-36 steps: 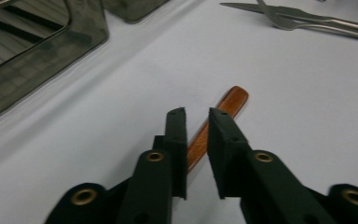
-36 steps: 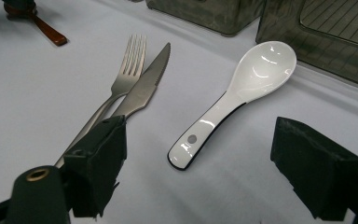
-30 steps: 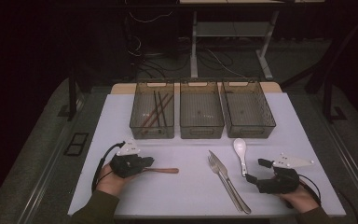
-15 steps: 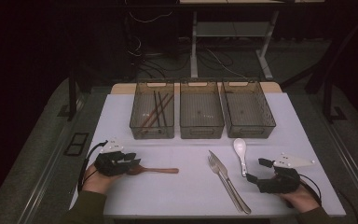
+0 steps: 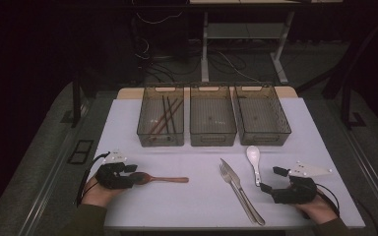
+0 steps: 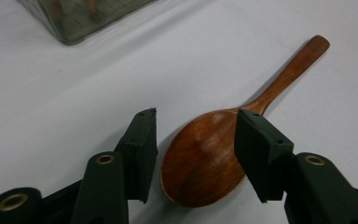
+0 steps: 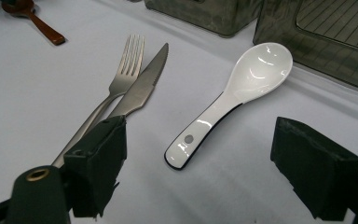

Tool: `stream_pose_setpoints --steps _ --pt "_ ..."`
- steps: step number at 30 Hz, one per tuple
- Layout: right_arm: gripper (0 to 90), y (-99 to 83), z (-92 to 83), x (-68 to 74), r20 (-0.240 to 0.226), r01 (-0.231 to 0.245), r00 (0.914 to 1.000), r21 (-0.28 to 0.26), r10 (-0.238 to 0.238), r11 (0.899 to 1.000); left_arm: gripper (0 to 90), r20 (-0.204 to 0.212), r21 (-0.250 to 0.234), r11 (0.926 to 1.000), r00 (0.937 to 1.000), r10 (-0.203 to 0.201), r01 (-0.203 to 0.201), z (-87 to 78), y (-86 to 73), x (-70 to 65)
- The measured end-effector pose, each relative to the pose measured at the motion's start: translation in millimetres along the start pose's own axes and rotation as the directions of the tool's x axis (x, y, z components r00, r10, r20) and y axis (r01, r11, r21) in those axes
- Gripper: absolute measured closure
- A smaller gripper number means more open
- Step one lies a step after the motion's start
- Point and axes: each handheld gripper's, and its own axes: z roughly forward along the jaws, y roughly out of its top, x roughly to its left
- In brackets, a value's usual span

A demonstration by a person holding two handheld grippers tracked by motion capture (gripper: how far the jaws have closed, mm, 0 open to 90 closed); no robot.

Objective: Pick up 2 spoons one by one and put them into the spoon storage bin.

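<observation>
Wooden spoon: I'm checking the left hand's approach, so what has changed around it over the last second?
The left tool slid left along the wooden spoon, from mid-handle to the bowl; its jaws have just been opening and straddle the bowl without pressing. The right tool, white spoon, fork and knife stayed put.

This looks like a lab or test room set up for recording, not a home or kitchen. A white table (image 5: 128,123) stands in a dark room on grey carpet (image 5: 44,147). Beyond the left claw (image 5: 128,173) and right claw (image 5: 268,181), at the table's far edge, three matching clear bins (image 5: 212,123) sit in a tidy row. Farther behind them, loose cables (image 5: 226,61) trail over the floor under a metal desk frame (image 5: 205,49). Left of the left claw, a floor outlet plate (image 5: 80,151) is set into the carpet. The cutlery is laid out neatly near the claws like test samples.
</observation>
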Motion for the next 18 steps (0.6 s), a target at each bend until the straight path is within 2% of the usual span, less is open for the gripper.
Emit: stream_pose_setpoints --steps 8,12,18 --pt "17.8 0.0 0.1 0.0 0.002 0.001 1.0000 0.001 -0.001 1.000 46.5 0.001 0.033 0.9991 0.9996 0.027 -0.027 3.2 -0.5 -3.4" --pt "17.9 0.1 -0.1 0.2 0.005 0.002 1.0000 0.001 -0.002 1.000 46.4 0.007 0.062 0.9965 0.9984 0.057 -0.057 4.5 -0.7 -5.8" --pt "17.9 0.1 0.0 0.3 0.005 0.005 1.0000 0.000 -0.005 1.000 46.4 0.015 0.075 0.9936 0.9964 0.083 -0.084 5.1 0.6 -10.4"
